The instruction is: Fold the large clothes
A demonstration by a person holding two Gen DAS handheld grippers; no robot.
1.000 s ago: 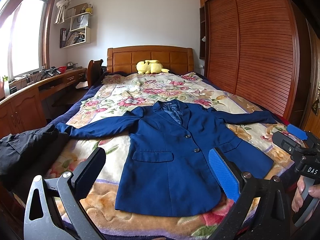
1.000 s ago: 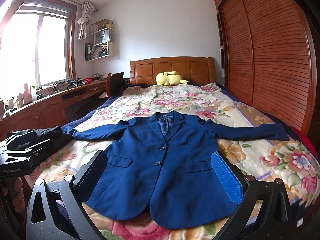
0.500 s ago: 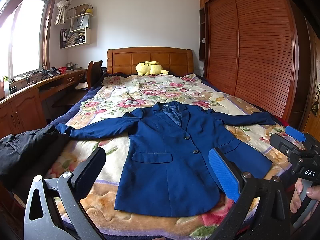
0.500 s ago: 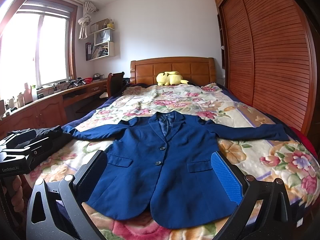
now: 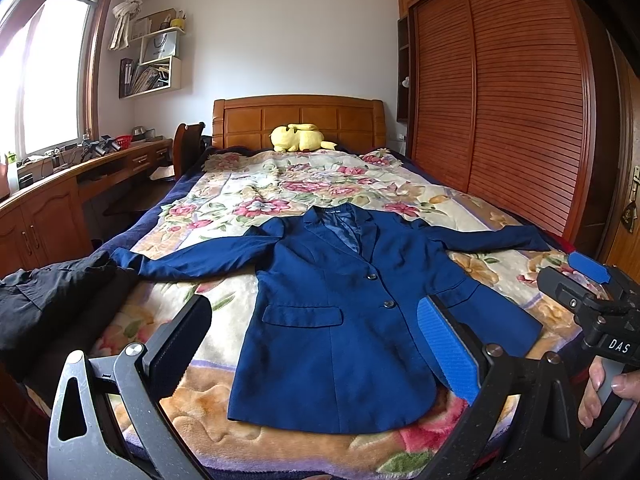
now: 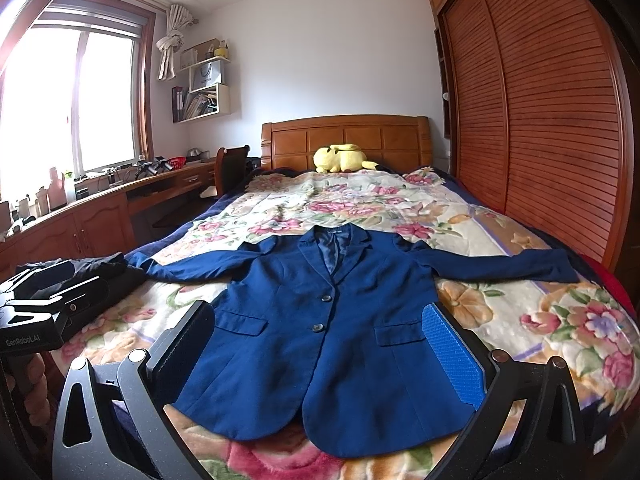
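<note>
1. Navy blazer (image 5: 344, 320) flat on the floral blanket (image 5: 256, 188), front up, buttoned, both sleeves spread wide, hem toward the foot of the bed.
2. Left tongs (image 5: 316, 344) spread wide, empty, hovering short of the hem. Right tongs (image 6: 320, 344) likewise agape, holding nothing.
3. Not yet folded; likely first move a sleeve or side fold.
4. Risks: plush blanket pinched along with the cloth, dragging the whole lay; thick shoulder seams springing back; left sleeve cuff (image 5: 124, 258) close beside the black garment (image 5: 48, 300), possible snag; right sleeve (image 6: 516, 266) near the bed edge, could slip off.
</note>
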